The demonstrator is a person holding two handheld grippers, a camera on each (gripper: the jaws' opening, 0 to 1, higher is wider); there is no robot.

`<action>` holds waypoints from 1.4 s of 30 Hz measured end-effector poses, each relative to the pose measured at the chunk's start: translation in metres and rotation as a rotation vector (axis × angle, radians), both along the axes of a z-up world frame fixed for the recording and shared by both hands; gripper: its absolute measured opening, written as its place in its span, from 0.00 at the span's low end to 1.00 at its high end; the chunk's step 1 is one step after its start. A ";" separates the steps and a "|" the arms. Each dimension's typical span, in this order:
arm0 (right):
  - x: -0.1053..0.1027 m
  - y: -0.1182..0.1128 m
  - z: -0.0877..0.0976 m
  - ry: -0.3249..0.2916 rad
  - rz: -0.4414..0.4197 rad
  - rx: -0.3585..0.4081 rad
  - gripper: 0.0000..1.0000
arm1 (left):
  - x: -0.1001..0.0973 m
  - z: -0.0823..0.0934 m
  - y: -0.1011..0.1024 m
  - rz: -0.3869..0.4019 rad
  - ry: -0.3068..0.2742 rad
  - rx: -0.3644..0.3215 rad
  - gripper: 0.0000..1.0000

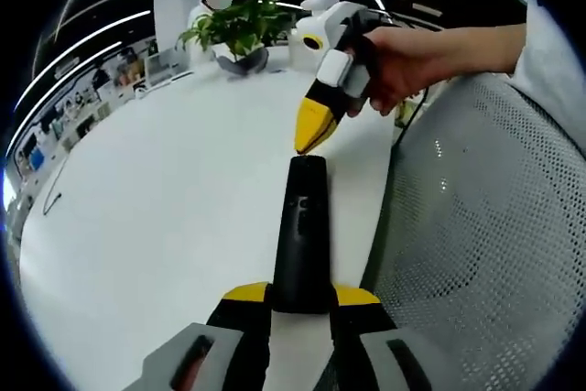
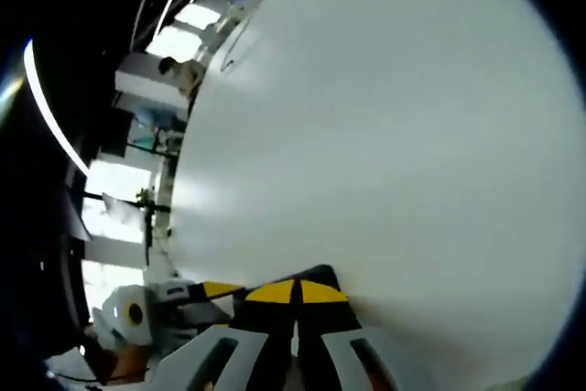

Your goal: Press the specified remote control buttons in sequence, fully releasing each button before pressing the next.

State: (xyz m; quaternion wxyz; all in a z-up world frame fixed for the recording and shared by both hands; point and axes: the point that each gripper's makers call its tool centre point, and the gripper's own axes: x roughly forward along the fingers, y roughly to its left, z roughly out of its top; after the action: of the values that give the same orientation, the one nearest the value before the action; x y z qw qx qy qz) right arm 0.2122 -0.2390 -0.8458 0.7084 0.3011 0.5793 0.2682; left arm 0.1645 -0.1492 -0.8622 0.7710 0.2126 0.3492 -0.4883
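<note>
A long black remote [image 1: 302, 226] lies lengthwise in front of me in the left gripper view. Its near end is clamped between the yellow-tipped jaws of my left gripper [image 1: 302, 296]. My right gripper [image 1: 314, 125], held by a hand, comes down from the upper right with its yellow tips shut and empty. The tips point at the remote's far end, just above it or barely touching; I cannot tell which. In the right gripper view the shut tips [image 2: 295, 292] meet over a dark edge of the remote [image 2: 320, 275], with the left gripper [image 2: 220, 290] beside them.
The white table [image 1: 165, 190] stretches wide to the left. A potted plant [image 1: 236, 29] stands at its far edge. A grey mesh chair [image 1: 485, 235] sits close on the right, past the table's edge. A thin cable [image 1: 55, 180] lies at the far left.
</note>
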 end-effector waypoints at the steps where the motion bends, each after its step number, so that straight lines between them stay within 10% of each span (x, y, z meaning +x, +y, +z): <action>1: -0.004 0.003 -0.001 0.019 0.017 0.007 0.00 | 0.000 0.000 0.000 0.001 0.002 -0.002 0.23; 28: -0.002 0.001 -0.008 0.039 -0.020 -0.021 0.00 | 0.001 0.000 0.000 0.009 -0.004 -0.012 0.24; 42: -0.004 0.010 -0.002 -0.110 0.123 -0.132 0.00 | 0.001 0.001 0.000 0.005 -0.001 -0.016 0.24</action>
State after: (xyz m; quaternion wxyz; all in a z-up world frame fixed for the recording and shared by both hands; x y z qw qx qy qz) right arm 0.2081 -0.2292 -0.8478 0.7395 0.2024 0.5735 0.2885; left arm 0.1653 -0.1495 -0.8617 0.7740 0.2058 0.3456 -0.4891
